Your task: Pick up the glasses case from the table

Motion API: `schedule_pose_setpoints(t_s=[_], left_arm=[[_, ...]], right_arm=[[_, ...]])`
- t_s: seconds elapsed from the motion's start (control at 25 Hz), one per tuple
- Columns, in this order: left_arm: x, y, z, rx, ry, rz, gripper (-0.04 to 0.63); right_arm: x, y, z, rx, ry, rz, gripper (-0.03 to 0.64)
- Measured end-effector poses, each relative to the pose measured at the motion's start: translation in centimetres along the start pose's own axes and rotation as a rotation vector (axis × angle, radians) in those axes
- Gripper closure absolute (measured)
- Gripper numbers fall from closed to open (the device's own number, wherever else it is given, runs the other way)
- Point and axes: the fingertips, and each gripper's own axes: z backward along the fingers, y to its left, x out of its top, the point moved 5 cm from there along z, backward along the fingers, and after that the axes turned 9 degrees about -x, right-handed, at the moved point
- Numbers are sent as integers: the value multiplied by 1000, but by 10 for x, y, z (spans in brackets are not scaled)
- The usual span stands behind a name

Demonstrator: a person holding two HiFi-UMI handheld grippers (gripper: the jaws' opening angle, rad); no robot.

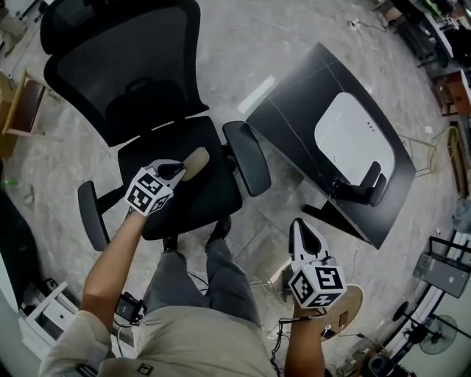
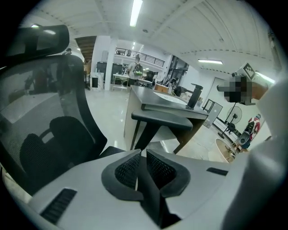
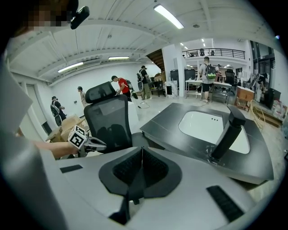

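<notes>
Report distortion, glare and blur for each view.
Head view: strong fisheye bends the floor, with a bright reflection streak beside the office chair. Left gripper view: black corners, ceiling light blown out, the near fingers soft. Right gripper view: same black corners, dark table sharp.

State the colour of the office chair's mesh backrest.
Black: the mesh backrest shows best in the head view.

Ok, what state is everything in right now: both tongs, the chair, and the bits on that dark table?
Left tongs: shut, nothing between them.
Right tongs: shut, empty.
Office chair: upright, nobody seated.
Beige oval object: appears to lie on the chair seat by the left tongs' tip, not gripped.
Black faucet: standing on the dark table.
</notes>
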Motion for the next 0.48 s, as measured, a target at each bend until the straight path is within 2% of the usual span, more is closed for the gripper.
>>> schedule_pose_setpoints(t_s=[0.2, 0.48], left_arm=[[-25, 13, -34, -1, 63, 23, 496], [-57, 34, -71, 8, 138, 54, 438]], right_arm=[[-19, -9, -7, -9, 31, -6, 595], [-48, -22, -16, -25, 83, -17, 595]])
